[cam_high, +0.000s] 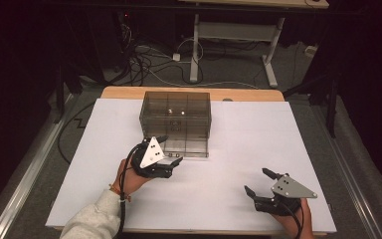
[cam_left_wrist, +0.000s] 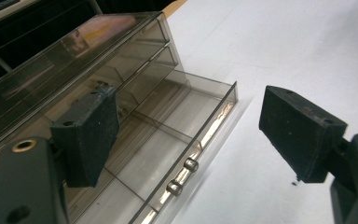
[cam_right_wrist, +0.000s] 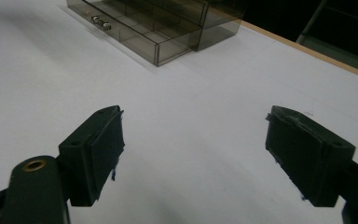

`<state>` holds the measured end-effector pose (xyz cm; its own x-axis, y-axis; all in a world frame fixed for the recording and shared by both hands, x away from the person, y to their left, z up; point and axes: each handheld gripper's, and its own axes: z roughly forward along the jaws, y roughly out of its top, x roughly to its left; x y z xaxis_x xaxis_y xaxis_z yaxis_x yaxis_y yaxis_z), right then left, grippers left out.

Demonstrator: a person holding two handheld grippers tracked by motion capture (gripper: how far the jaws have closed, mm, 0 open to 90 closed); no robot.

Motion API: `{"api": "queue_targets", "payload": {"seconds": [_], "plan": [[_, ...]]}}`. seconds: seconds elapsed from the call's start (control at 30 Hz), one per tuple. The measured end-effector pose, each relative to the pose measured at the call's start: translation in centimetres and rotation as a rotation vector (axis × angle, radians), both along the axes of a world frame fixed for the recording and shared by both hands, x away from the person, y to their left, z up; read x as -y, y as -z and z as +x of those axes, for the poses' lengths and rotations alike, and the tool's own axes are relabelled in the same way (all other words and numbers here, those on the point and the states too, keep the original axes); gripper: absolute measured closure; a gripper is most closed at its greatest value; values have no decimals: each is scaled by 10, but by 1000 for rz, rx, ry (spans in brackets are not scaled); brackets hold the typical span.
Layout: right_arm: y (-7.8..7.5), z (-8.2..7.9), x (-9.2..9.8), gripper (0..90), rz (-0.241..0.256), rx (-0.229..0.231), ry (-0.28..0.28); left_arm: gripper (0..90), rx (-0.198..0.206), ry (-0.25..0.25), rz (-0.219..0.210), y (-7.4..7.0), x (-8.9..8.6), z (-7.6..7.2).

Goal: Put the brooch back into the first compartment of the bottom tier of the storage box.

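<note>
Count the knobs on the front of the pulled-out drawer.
2. Both metal knobs sit side by side on the open drawer front: one nearer the middle, the other just beside it, toward the left gripper, whose jaws stand open above the drawer.

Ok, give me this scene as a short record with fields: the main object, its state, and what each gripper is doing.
object: smoky clear drawer cabinet on the white table sheet
drawer state: bottom drawer pulled out, two small metal knobs on its front
left gripper: jaws open, at the drawer front, holding nothing
right gripper: jaws open, over bare sheet, apart from the cabinet
</note>
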<state>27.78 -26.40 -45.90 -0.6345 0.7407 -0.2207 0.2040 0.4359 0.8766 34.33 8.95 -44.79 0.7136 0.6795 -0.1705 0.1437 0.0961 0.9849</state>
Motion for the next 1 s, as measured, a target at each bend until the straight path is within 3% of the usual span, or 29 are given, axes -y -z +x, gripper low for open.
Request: {"api": "queue_targets", "payload": {"seconds": [0.33, 0.6, 0.73, 1.0], "plan": [[-1, 0, 0, 191, -5, 14, 7, 195, 13, 19, 16, -4, 3, -10], [-1, -1, 1, 193, -4, 16, 4, 198, 29, 31, 52, 0, 1, -19], [-2, -1, 1, 196, 2, 12, -2, 199, 34, 30, 33, -3, -1, -23], [-2, -1, 2, 196, 9, 21, 6, 196, 51, 32, 41, -3, -2, -27]]}}
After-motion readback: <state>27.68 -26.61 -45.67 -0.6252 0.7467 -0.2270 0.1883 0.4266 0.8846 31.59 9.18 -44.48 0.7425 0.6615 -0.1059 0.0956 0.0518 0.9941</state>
